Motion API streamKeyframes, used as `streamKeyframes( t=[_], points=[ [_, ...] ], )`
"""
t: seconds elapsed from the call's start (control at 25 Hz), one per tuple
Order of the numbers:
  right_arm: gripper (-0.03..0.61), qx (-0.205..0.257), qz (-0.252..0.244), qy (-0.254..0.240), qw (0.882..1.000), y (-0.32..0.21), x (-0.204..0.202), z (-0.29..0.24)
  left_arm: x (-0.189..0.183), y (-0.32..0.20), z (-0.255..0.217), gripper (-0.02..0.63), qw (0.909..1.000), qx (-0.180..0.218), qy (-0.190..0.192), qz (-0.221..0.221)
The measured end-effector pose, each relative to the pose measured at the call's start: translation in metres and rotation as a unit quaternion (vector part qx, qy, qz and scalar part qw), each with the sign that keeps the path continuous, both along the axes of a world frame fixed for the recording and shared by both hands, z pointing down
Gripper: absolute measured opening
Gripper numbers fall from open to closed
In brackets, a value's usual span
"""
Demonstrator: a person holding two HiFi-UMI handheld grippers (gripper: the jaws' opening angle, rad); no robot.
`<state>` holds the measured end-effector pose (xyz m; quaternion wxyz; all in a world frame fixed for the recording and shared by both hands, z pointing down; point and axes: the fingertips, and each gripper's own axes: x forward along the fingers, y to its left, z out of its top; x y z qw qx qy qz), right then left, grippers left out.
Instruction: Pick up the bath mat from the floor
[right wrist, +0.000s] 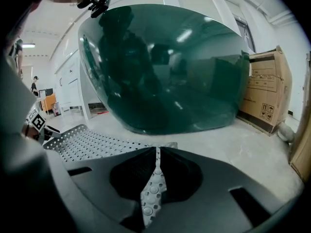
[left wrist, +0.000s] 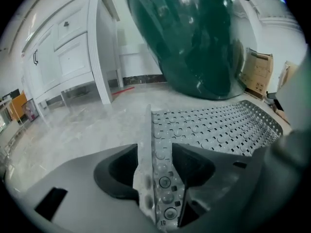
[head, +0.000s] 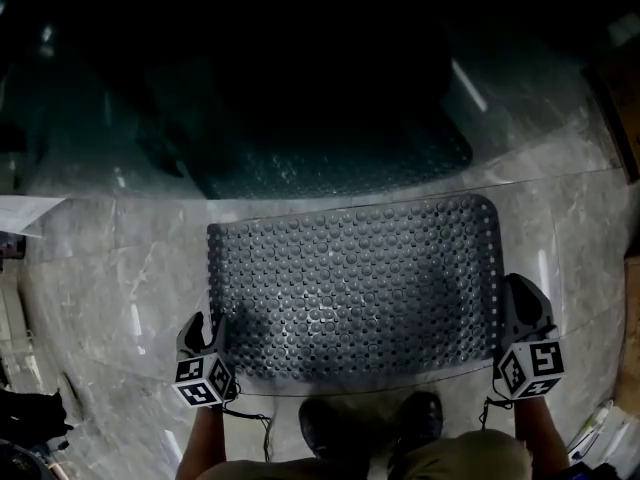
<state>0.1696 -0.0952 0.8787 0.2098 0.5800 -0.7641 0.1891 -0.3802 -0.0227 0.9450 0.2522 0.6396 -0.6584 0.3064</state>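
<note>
While the bath mat (head: 355,283) lies on the marble floor (head: 110,268), my right gripper (head: 522,310) is clamped on its right edge, but my left gripper (head: 204,330) stands wide, with the left edge merely between its jaws. If I lift now, I expect that side to slip out and the mat to hang lopsided.

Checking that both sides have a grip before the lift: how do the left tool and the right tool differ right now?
The left tool has its jaws apart, with the bath mat edge between them but not pinched. The right tool has its jaws closed on the mat's edge. The left tool sits at the mat's near left corner, the right tool at its right edge. Both have the mat's edge between their jaws.
</note>
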Motion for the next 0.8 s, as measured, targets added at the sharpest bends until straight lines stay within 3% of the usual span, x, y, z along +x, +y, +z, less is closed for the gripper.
streamKeyframes(
  t=[0.2,0.32,0.56,0.68,0.8],
  points=[
    [0.020,0.001,-0.004,-0.001,1.000,-0.003,-0.002,0.000,-0.006,-0.001,0.017,0.194,0.9993,-0.036,-0.008,0.001],
    [0.020,0.003,-0.003,0.000,1.000,-0.003,-0.001,-0.001,-0.015,-0.002,0.019,0.059,0.9987,-0.045,-0.022,-0.008],
    [0.021,0.008,0.007,0.013,1.000,-0.001,0.007,0.000,-0.015,-0.002,0.023,0.043,0.9990,-0.044,-0.005,-0.005],
    [0.029,0.001,0.004,0.003,1.000,-0.007,-0.008,0.008,-0.030,-0.001,0.016,0.043,0.9987,-0.050,-0.012,-0.007],
    [0.099,-0.014,-0.003,0.002,1.000,-0.009,-0.010,0.012,-0.031,-0.003,0.017,0.043,0.9986,-0.048,-0.019,-0.007]
  ],
)
